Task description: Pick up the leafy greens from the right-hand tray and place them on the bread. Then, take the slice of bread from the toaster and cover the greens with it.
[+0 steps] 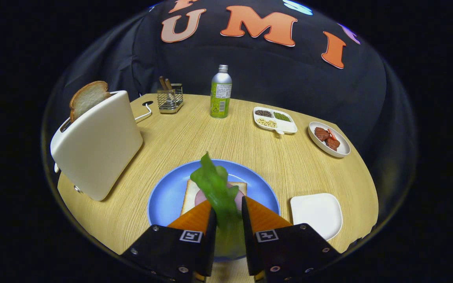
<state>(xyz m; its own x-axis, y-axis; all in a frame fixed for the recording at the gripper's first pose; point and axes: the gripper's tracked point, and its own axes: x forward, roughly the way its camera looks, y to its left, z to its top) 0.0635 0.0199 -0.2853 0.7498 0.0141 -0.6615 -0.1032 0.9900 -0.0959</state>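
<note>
**Greens held over the bread on the plate**

One round wooden tabletop (pixel 250 149) stands before the booth's black cloth wall. On it, from largest to smallest: one white toaster (pixel 96 145) with one bread slice (pixel 87 98) standing in its slot, one blue plate (pixel 167 196), one empty white square tray (pixel 317 214), one green bottle (pixel 221 94), one divided dish (pixel 275 120) of three kinds of seeds, one small plate of meat (pixel 328 138), and one wire caddy (pixel 170 100).

On the blue plate lies one bread (pixel 191 192) with what looks like a pink ham round on top.

The hand-held gripper (pixel 227 216) is clenched on one bunch of leafy greens (pixel 214 184); both fingers press its stem end. The greens' long axis runs away from the fingers, the tip pointing toward the bottle, above the bread.
</note>
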